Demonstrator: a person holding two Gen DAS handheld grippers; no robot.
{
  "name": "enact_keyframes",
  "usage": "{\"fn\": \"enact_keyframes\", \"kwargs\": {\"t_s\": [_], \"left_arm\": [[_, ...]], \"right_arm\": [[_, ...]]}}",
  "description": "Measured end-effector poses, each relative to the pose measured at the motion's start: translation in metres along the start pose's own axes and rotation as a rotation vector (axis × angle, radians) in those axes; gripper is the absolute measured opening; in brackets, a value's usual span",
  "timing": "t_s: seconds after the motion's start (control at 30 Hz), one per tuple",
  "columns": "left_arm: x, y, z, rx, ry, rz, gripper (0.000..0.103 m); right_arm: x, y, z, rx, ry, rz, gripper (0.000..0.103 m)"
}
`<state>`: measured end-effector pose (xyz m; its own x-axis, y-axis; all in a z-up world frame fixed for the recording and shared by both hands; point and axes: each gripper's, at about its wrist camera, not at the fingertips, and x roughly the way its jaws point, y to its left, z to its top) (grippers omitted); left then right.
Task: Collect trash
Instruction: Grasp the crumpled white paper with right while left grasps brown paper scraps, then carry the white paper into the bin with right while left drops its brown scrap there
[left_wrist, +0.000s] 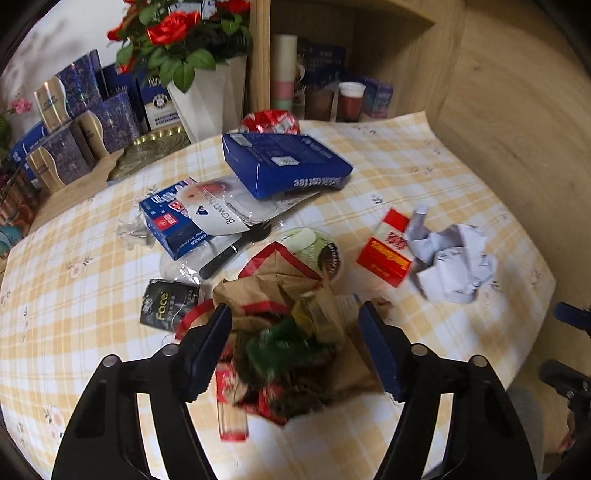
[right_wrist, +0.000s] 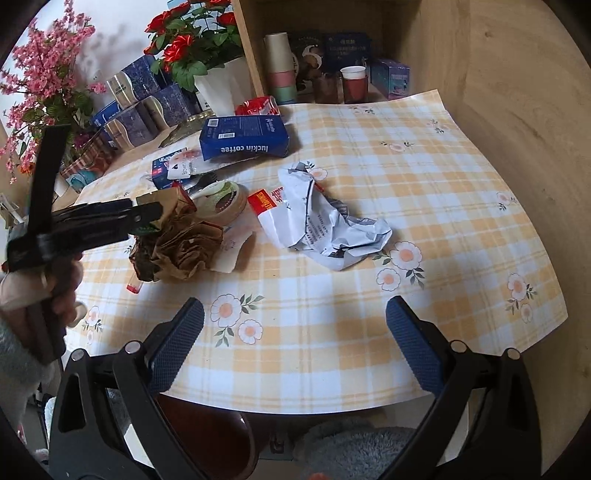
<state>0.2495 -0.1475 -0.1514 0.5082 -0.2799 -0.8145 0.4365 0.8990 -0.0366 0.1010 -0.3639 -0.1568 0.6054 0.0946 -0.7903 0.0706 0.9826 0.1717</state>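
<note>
Trash lies on a yellow checked tablecloth (right_wrist: 332, 332). A crumpled brown paper bag (left_wrist: 291, 332) stuffed with wrappers sits between the open fingers of my left gripper (left_wrist: 295, 345); it also shows in the right wrist view (right_wrist: 184, 243). My right gripper (right_wrist: 295, 332) is open and empty over the near table edge. Beyond it lie crumpled white paper (right_wrist: 325, 225), a red carton (right_wrist: 264, 199), a round lidded cup (right_wrist: 221, 199) and a blue coffee box (right_wrist: 243, 136). The white paper (left_wrist: 454, 258) and red carton (left_wrist: 388, 251) lie right of the bag.
A small blue box (left_wrist: 173, 225), a clear plastic package (left_wrist: 225, 206), a black knife (left_wrist: 232, 251) and a black sachet (left_wrist: 166, 306) lie left of the bag. A red can (right_wrist: 258, 105), a white flower pot (right_wrist: 225, 85), gift boxes (left_wrist: 74, 140) and shelf cups (right_wrist: 354, 85) stand behind.
</note>
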Motion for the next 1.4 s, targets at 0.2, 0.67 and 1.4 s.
{"fn": "enact_keyframes", "kwargs": {"t_s": [0.2,0.67,1.4], "left_arm": [[0.018,0.001,0.001,0.025,0.030,-0.010,0.041],[-0.075,0.019,-0.005,-0.008,-0.148,-0.094,0.023],[-0.108,0.033,-0.063,-0.119,-0.141,-0.102,0.023]], "right_arm": [[0.012,-0.005,0.001,0.006,0.009,0.023,0.097],[0.103,-0.001,0.053,-0.252,0.030,-0.122,0.097],[0.064,0.015,0.044,-0.168,-0.113,0.045,0.061]]}}
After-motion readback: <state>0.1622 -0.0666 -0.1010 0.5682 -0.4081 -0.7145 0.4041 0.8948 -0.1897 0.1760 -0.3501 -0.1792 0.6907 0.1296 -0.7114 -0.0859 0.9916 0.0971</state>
